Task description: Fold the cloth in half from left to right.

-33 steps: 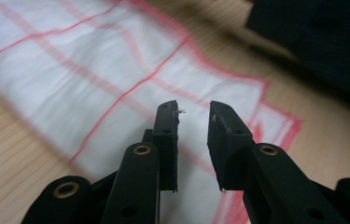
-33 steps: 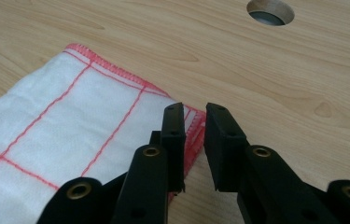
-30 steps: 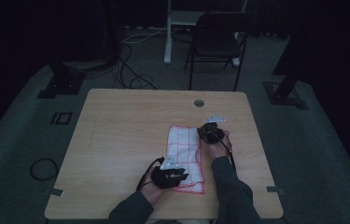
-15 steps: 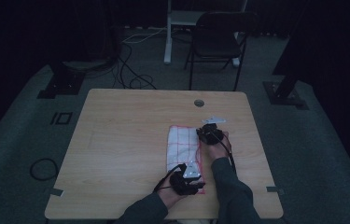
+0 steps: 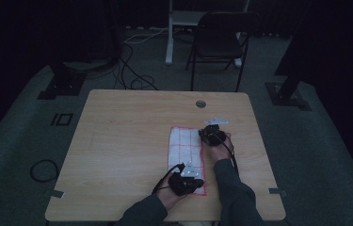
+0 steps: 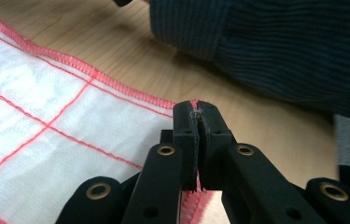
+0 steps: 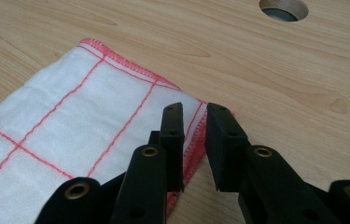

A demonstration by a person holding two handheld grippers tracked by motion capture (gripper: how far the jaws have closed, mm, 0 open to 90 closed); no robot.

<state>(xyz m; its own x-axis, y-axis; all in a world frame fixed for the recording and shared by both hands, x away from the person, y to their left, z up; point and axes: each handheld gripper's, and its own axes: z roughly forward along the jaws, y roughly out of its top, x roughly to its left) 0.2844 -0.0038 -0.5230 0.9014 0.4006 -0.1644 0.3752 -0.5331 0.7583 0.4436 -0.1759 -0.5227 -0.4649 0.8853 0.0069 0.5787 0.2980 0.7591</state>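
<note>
We see left gripper (image 6: 197,140) pinching the cloth (image 5: 185,146) hem at lower centre, right gripper (image 7: 193,140) spread at its edge, bare table (image 5: 127,136) left.

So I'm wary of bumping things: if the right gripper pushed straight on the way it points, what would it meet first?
Most likely bare table. The right gripper, jaws open astride the cloth corner, points past that corner over open wood. The round hole lies farther on, slightly to one side; depth is hard to judge.

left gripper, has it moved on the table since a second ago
Yes. Against the cloth, the left gripper has slid rightward from the cloth's near left edge to its near right corner, where its jaws are shut on the hem.
</note>
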